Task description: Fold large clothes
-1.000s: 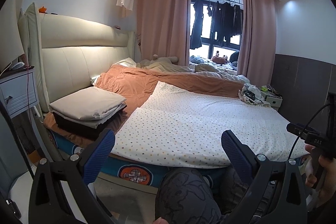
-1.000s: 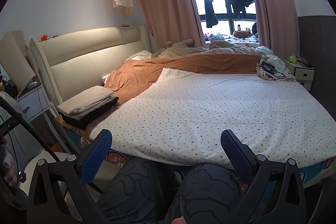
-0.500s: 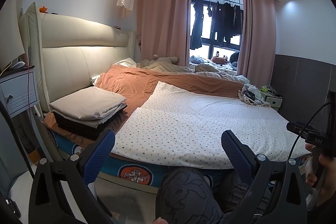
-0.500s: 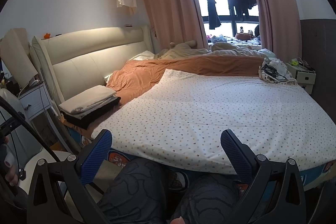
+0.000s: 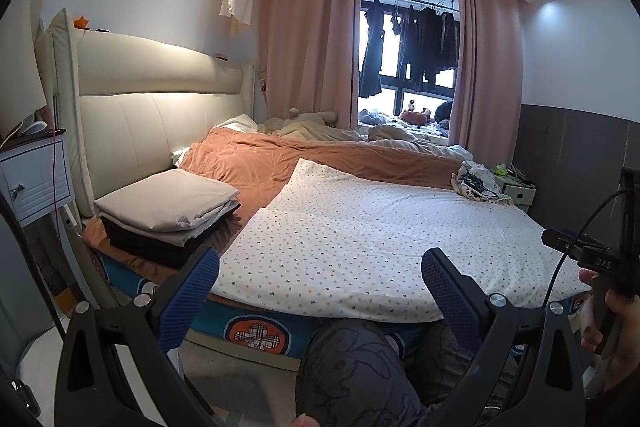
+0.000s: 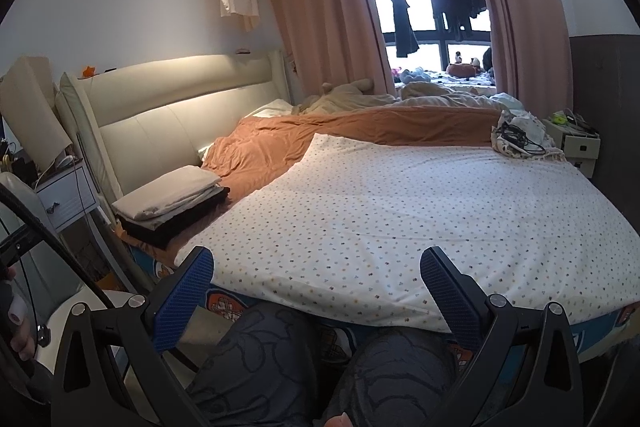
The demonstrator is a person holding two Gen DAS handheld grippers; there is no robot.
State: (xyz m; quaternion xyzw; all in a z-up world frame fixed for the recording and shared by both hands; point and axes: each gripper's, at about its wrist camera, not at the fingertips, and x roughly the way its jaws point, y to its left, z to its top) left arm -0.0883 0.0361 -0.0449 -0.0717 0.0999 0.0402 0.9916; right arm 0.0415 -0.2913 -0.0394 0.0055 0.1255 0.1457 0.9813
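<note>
A white sheet with small coloured dots (image 5: pixel 360 231) (image 6: pixel 400 211) lies spread flat over the near half of the bed. My left gripper (image 5: pixel 320 281) is open, held in the air just short of the sheet's near edge, with nothing between its blue pads. My right gripper (image 6: pixel 316 279) is open too, hovering above the same near edge and a person's patterned trouser legs (image 6: pixel 320 367). A stack of folded cloth, beige on black (image 5: pixel 168 211) (image 6: pixel 172 199), rests at the bed's left corner by the headboard.
An orange duvet (image 5: pixel 280 163) covers the far part of the bed. A bundle with cables (image 5: pixel 476 183) sits at the far right corner beside a small white cabinet (image 6: pixel 580 143). A white nightstand (image 5: pixel 36 183) stands at left. Dark clothes (image 5: pixel 408 43) hang at the window.
The right wrist view has shifted slightly rightward and closer to the bed. The left gripper has hardly moved. Both grippers stay open.
</note>
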